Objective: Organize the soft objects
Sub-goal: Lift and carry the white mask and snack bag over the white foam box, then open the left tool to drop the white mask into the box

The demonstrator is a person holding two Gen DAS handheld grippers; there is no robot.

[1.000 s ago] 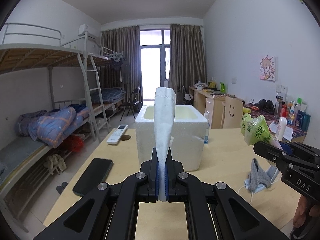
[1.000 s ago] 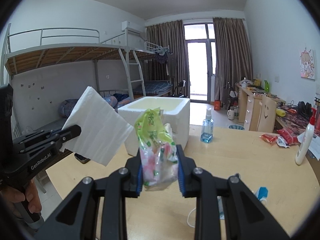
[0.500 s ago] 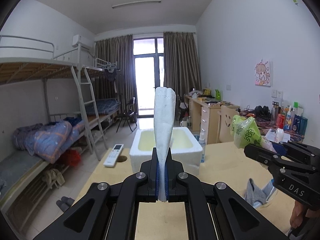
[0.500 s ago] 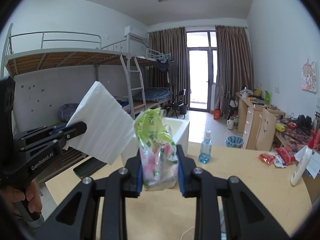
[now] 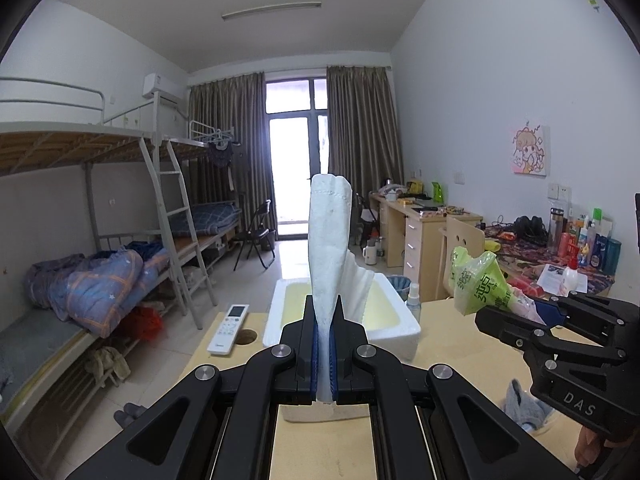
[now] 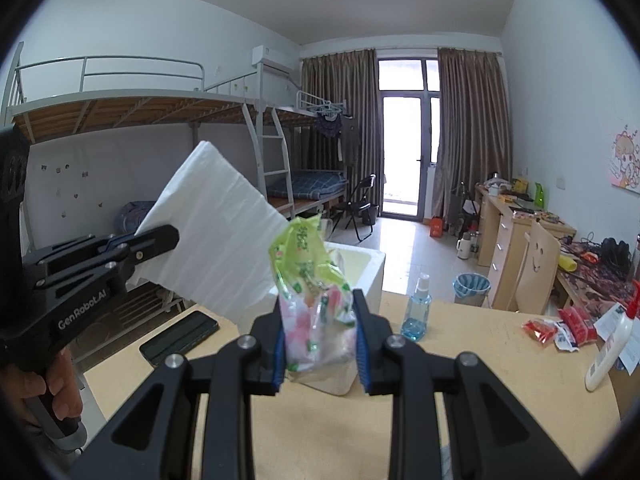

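Left gripper (image 5: 323,354) clamps white pad (image 5: 329,232), right gripper (image 6: 320,340) squeezes green tissue pack (image 6: 310,280) — both above foam box (image 5: 394,330); pad's thin pinch may slip, missing it.

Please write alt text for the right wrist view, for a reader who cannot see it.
The right gripper holds a green plastic tissue pack above a wooden table, in front of a white foam box. At left, the left gripper holds a folded white tissue.
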